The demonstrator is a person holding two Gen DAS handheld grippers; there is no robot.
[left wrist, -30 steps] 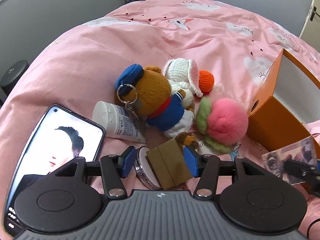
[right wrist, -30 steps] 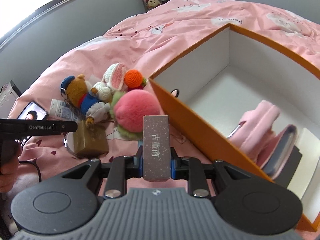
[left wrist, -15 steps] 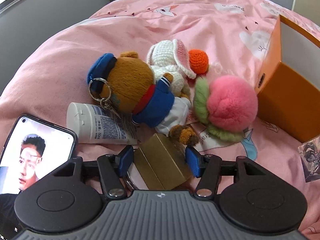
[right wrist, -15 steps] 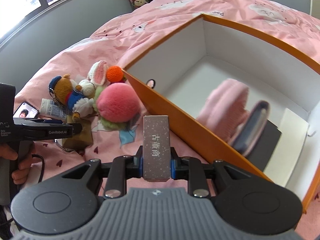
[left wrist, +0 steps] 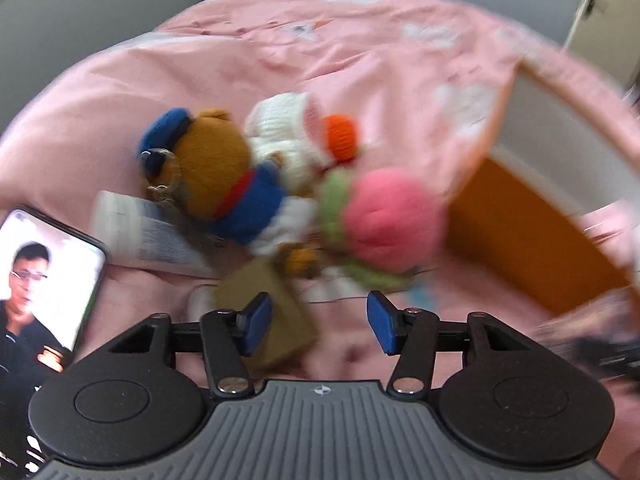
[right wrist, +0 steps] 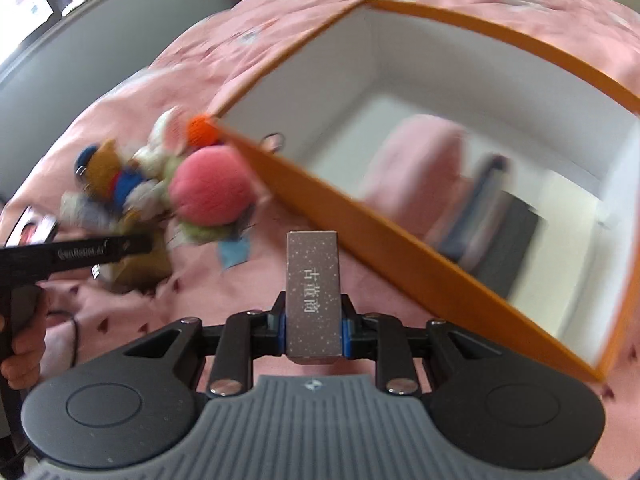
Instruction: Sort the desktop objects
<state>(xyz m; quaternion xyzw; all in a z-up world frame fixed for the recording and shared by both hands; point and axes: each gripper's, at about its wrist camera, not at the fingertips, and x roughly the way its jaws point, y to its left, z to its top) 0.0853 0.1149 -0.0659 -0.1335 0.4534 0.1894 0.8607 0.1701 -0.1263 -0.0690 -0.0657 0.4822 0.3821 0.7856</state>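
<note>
The small speckled box (right wrist: 313, 296) sits squeezed tight in the right gripper (right wrist: 313, 334), with the orange box (right wrist: 400, 264) at two o'clock. The left gripper (left wrist: 316, 322) is closing over the brown box (left wrist: 276, 320), not pinching it yet. It could slip off sideways, since only one pad overlaps it.

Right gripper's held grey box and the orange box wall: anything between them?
Nothing: in the right wrist view only bare pink bedspread separates the grey box from the orange box.
</note>
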